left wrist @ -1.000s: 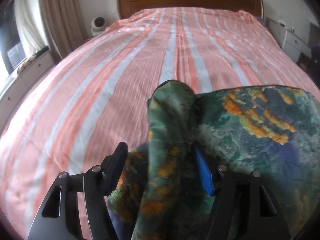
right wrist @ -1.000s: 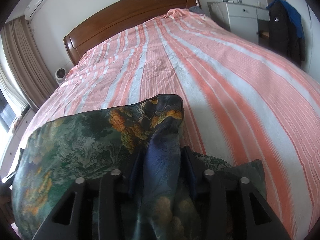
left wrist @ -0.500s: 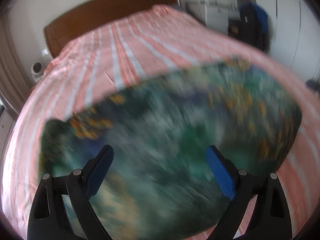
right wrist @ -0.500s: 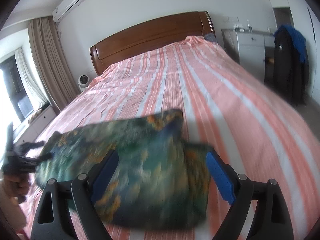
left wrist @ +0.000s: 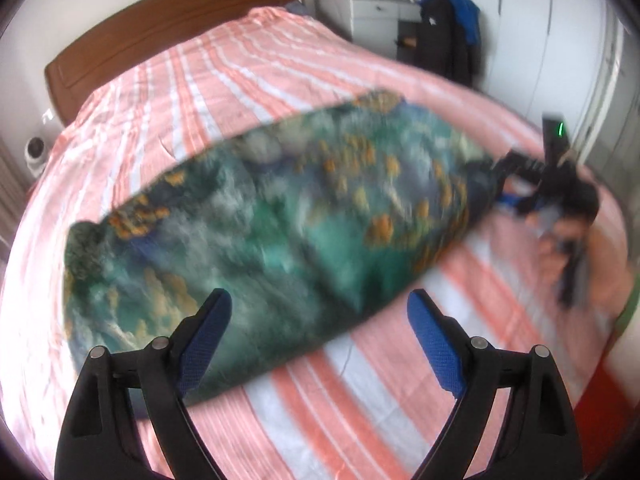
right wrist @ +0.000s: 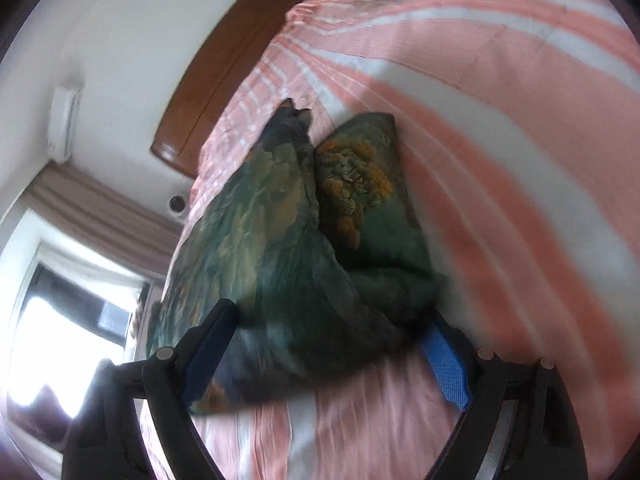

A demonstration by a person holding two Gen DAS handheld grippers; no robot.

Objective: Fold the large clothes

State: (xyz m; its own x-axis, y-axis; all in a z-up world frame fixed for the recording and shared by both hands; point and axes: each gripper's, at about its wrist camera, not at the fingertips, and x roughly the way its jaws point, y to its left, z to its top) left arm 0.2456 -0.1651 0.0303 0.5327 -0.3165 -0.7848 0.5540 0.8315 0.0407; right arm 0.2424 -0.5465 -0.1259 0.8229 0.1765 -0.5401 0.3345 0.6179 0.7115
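**Fold laid down, tidying left**

My left gripper (left wrist: 318, 344) hangs released, nothing in it, just short of the green printed garment (left wrist: 272, 232), which lies folded on the striped bed (left wrist: 400, 400). My right gripper (right wrist: 326, 354) gapes around its bunched end, not yet clenched. One uneven flap looks unsquared.

Striped bed (left wrist: 248, 80); folded patterned garment (left wrist: 280, 220) on it.

Black tongs (left wrist: 320, 320) with blue pads (left wrist: 434, 344), silver screws.
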